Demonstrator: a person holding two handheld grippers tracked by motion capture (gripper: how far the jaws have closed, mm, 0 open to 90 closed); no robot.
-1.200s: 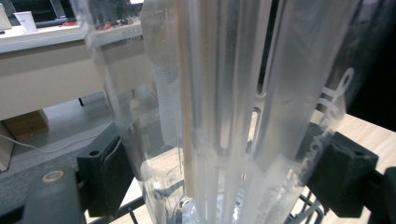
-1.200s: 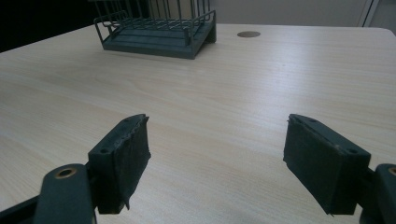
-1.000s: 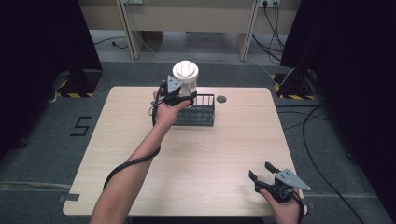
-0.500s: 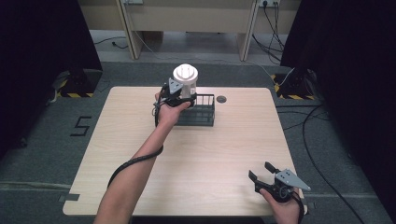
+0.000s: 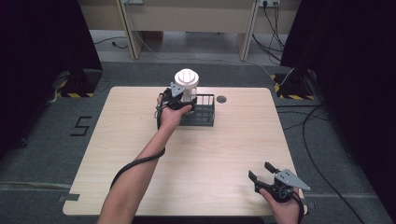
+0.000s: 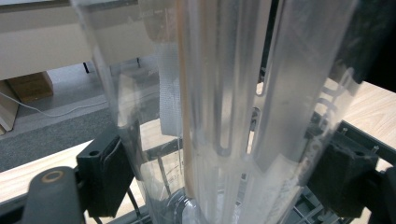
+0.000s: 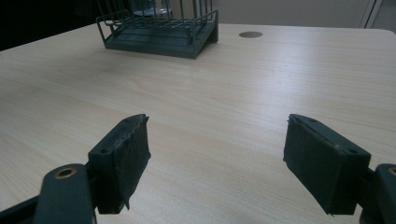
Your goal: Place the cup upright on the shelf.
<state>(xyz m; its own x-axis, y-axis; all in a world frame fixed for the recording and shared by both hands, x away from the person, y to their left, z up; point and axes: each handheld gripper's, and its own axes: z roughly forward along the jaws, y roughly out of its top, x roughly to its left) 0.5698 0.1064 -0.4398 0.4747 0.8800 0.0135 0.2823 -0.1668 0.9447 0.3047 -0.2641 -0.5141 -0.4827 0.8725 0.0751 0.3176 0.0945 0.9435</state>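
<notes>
At the far side of the table [image 5: 140,154], my left gripper [image 5: 179,99] is clamped on a clear plastic container [image 5: 186,83] with a white ribbed lid, holding it upright at the left end of the dark wire rack [image 5: 201,112]. In the left gripper view the container's clear wall [image 6: 219,107] stands between the two jaws, both pressed against it, with the rack's wires [image 6: 355,135] showing low behind. I cannot tell whether its base already rests in the rack or hangs just above it. My right gripper [image 5: 263,174] waits at the near right corner of the table, well apart from the work, jaws spread wide and holding nothing; its own view looks across bare wood toward the rack [image 7: 159,32] and a small round grommet [image 7: 251,34] in the tabletop. I judge this the placing step: the container is being settled into or lifted from the rack's left end. The next move calls for keeping it vertical, clear of the wires, and easing the grip only once the base sits firm.
</notes>
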